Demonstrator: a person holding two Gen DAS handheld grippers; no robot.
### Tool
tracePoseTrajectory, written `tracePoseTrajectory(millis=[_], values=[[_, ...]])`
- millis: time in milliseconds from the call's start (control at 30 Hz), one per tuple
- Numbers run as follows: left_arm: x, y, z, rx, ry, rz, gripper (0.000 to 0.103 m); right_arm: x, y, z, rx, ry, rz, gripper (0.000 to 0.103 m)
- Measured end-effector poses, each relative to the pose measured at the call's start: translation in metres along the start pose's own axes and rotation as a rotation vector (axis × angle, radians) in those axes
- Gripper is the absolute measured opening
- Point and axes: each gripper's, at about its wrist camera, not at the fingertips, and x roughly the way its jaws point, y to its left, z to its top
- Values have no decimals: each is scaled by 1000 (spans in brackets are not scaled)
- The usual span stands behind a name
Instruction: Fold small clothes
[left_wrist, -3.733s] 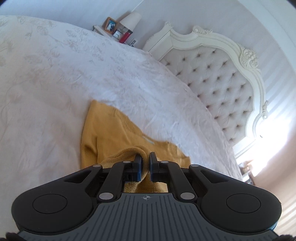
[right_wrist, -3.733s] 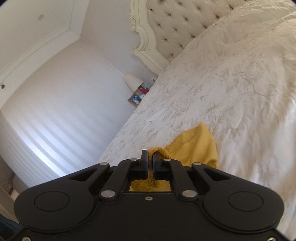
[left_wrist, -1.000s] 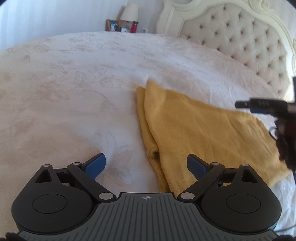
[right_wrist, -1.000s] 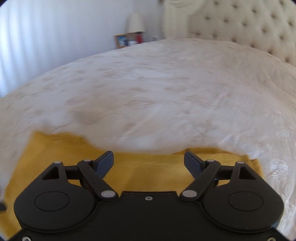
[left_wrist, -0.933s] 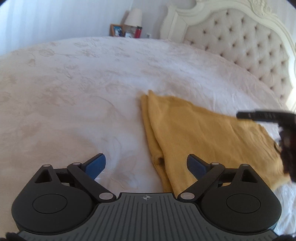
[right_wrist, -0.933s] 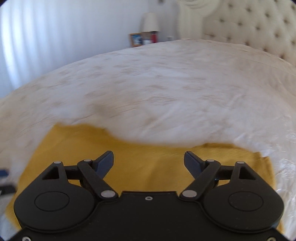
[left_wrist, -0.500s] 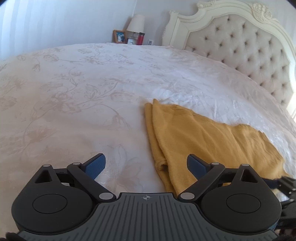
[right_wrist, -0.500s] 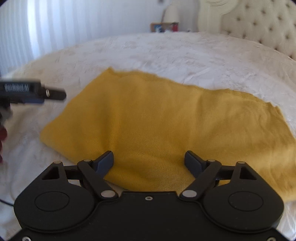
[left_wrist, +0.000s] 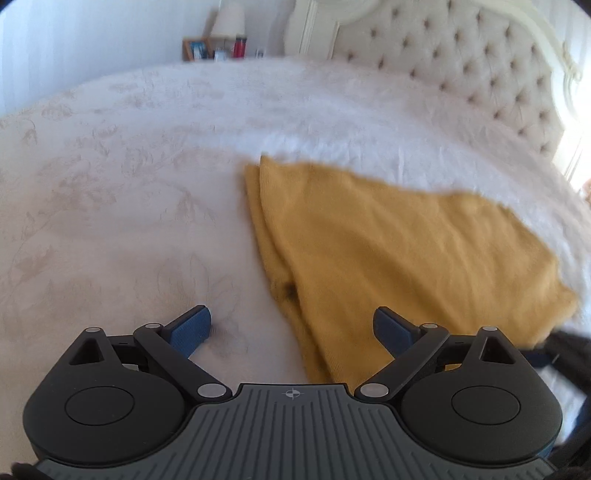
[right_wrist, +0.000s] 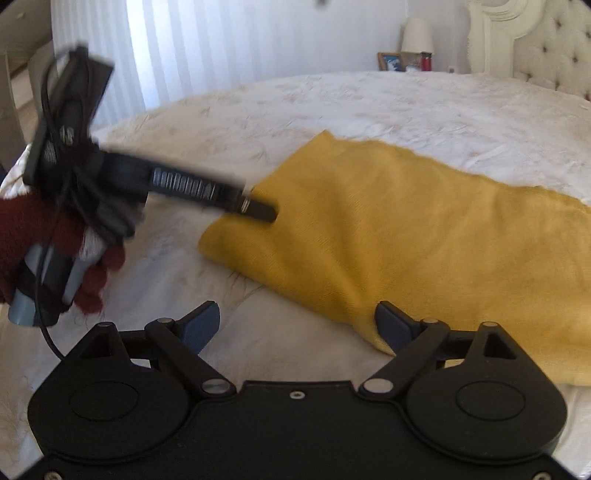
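On the bed (left_wrist: 110, 192), both grippers, earlier clamped, now gape over the sweater (left_wrist: 388, 240).

Mustard-yellow knit garment (left_wrist: 399, 251), folded flat in layers, lying on white floral bedspread (left_wrist: 110, 206), long side running toward the headboard, doubled edges showing along its left side, surface softly creased, near corner rounded
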Motion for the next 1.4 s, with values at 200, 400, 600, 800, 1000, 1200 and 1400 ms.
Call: tracePoseTrajectory(millis=[200, 400, 600, 800, 1000, 1200, 1400], values=[[3, 2, -4, 46, 42, 26, 96, -30, -59, 8, 142, -90, -189, 91], [4, 2, -4, 60, 46, 33, 96, -24, -142, -1, 250, 16, -404, 91], [4, 3, -3, 58, 48, 30, 96, -43, -186, -24, 413, 96, -608, 93], [5, 2, -3, 52, 44, 30, 97, -54, -181, -8, 354, -36, -605, 92], [5, 2, -2, 47, 42, 22, 97, -28, -219, 6, 446, -7, -602, 92], [5, 2, -2, 42, 41, 19, 99, -43, -254, -30, 569, 22, -680, 95], [6, 1, -2, 39, 39, 16, 102, -69, -233, -31, 579, -89, -649, 94]])
